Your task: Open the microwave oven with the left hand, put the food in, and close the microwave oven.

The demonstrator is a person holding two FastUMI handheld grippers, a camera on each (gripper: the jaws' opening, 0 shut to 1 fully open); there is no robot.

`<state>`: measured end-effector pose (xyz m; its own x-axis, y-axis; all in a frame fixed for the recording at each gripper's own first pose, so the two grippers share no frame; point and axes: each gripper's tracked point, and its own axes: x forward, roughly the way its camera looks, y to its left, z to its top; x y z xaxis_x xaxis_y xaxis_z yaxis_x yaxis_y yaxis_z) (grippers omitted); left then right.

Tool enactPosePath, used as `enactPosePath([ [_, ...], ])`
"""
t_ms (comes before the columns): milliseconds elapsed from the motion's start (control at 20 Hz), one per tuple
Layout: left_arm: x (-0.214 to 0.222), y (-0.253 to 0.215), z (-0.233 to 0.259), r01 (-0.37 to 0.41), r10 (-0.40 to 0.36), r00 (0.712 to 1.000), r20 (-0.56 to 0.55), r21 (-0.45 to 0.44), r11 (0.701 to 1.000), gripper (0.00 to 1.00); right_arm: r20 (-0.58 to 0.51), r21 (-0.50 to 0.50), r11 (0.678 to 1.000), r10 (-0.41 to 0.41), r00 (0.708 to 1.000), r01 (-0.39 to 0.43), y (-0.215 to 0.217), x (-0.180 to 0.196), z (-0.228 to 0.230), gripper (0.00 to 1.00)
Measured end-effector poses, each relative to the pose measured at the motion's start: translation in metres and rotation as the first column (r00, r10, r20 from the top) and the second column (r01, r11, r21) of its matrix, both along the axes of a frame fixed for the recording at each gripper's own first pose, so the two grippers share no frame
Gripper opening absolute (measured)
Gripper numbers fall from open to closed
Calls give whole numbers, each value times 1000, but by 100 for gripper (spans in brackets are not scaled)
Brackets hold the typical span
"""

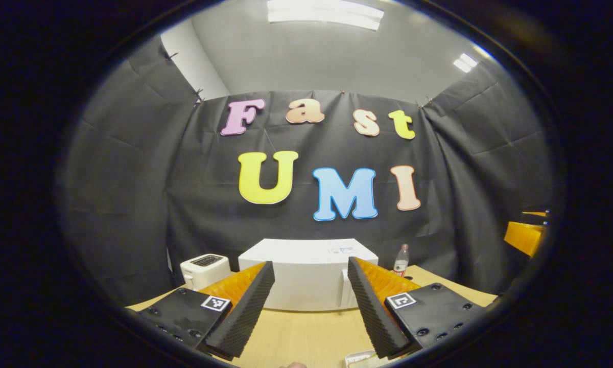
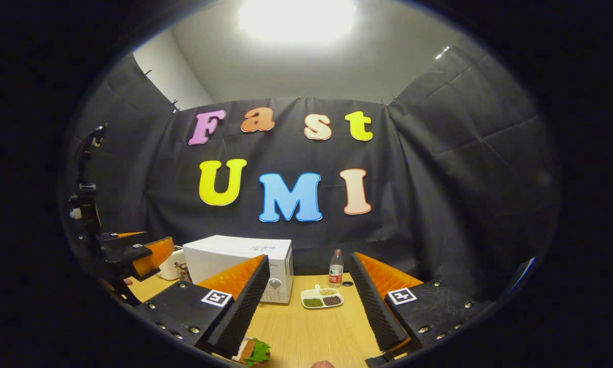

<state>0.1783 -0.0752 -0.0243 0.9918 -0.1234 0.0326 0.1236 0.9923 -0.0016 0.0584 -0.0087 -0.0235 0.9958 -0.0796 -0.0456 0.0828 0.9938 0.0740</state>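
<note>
Both gripper views look across the table (image 2: pixel 306 327) toward the microwave (image 1: pixel 306 276); the left gripper view sits closer.

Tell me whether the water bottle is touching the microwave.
Apart. In the right gripper view the water bottle stands to the right of the microwave, with a plain strip of black cloth wall and wooden table showing between them.

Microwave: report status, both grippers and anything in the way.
Both grippers open, empty: left gripper, right gripper. Microwave door shut, untouched. Food on table near right fingers. Snack tray and bottle stand beside the microwave.
</note>
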Motion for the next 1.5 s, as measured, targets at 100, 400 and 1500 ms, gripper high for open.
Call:
enactPosePath([
  [100,30,-8,-6,25,-25,1000,7,3,1000,98,-12,0,1000,-21,1000,21,5,6,-3,95],
  [400,101,-41,-44,111,-110,994,-23,19,994,95,-20,-39,992,-117,993,116,-2,15,-3,95],
  [1500,233,-137,-204,251,-232,927,-294,30,968,95,-145,-179,885,-455,879,429,-48,-42,-24,95],
])
